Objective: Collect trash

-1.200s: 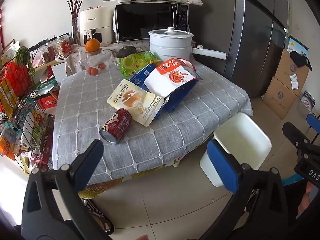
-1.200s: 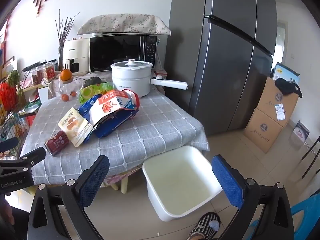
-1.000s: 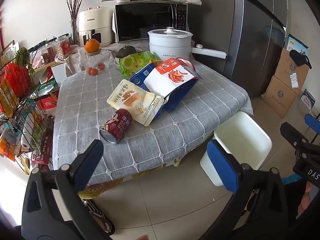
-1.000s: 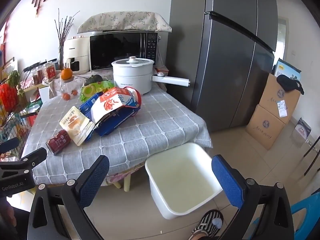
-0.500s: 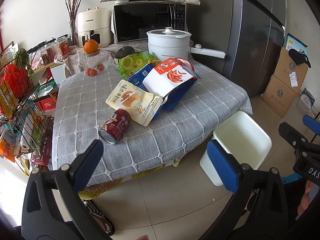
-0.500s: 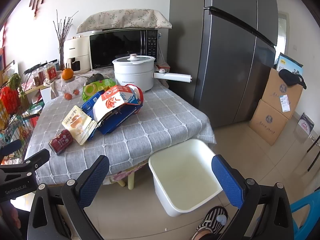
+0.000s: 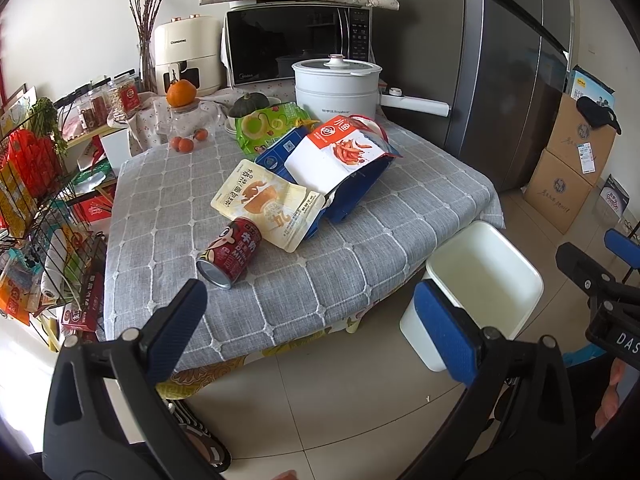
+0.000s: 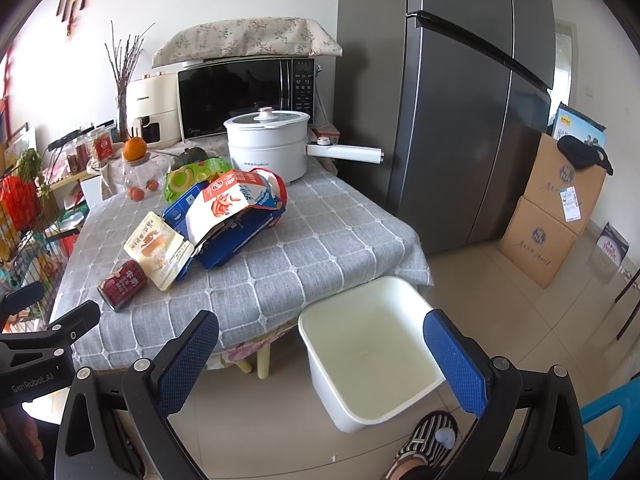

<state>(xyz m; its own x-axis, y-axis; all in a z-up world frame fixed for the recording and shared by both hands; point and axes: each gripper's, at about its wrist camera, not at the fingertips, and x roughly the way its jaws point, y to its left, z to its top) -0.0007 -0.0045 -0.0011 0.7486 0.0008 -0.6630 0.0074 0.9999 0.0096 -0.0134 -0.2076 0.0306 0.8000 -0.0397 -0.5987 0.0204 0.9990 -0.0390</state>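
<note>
A red drink can [image 7: 230,255] lies on its side on the grey checked tablecloth [image 7: 360,264], near the front left. Behind it lie a pale yellow snack pouch [image 7: 268,203], a white and red chili snack bag [image 7: 340,154] on a blue bag [image 7: 356,188], and a green bag [image 7: 268,126]. The same can [image 8: 122,284] and bags [image 8: 232,208] show in the right wrist view. A white empty bin [image 8: 370,356] stands on the floor by the table's right corner. My left gripper [image 7: 308,320] and right gripper [image 8: 320,348] are open, empty, short of the table.
A white electric pot [image 7: 336,88], microwave [image 7: 296,44], air fryer [image 7: 188,54] and an orange on a jar [image 7: 182,94] stand at the table's back. A wire rack [image 7: 32,216] stands left. A fridge [image 8: 460,112] and cardboard boxes [image 8: 556,208] stand right. A striped slipper [image 8: 424,444] is near the bin.
Both grippers have drifted slightly toward the table; the view shifts a little. Nothing on the table has moved. Both grippers stay open.
</note>
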